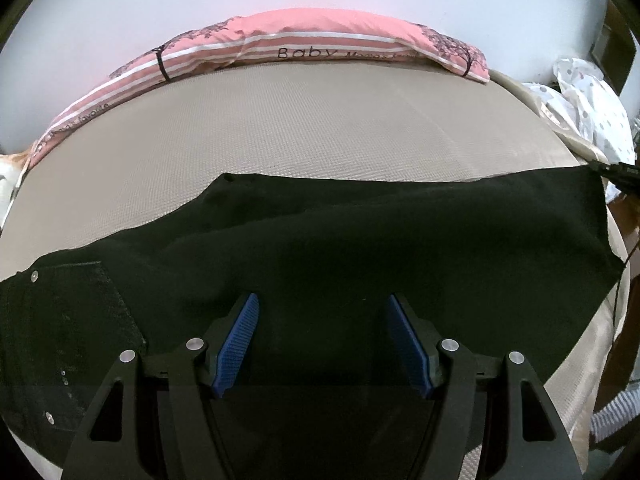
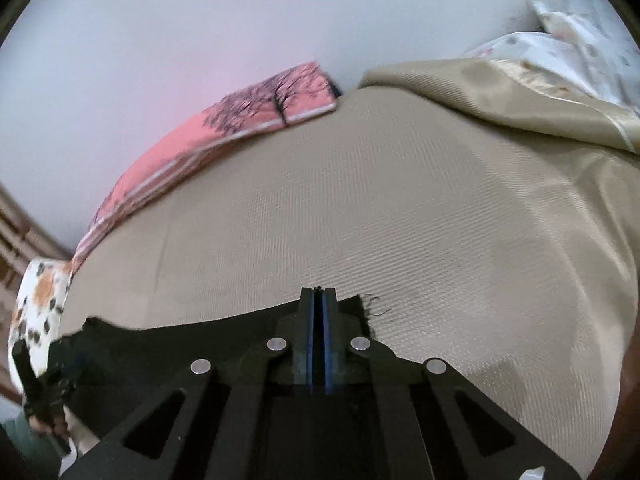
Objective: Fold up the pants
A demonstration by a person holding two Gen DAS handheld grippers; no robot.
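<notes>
Blue ribbed pads of the left gripper sit nearest the lens, spread wide apart with nothing between them, the black linkage arms splayed toward five and seven o'clock and the tool pointing forward and slightly down over the black fabric pants. These dark trousers lie flat across the beige woven mattress cover, filling the lower half of the left wrist view from nine to three o'clock, with a riveted pocket at eight o'clock and a straight hem edge at three o'clock. At that far corner the right gripper shows only as a small dark tip. In the right wrist view its two pads are pressed together at six o'clock, pinching the frayed edge of the pants, which stretch away toward eight o'clock; the tool is tilted, so the bed horizon slopes. A long pink striped pillow printed with black trees runs along the wall at twelve o'clock, and a white dotted quilt is bunched at two o'clock.
</notes>
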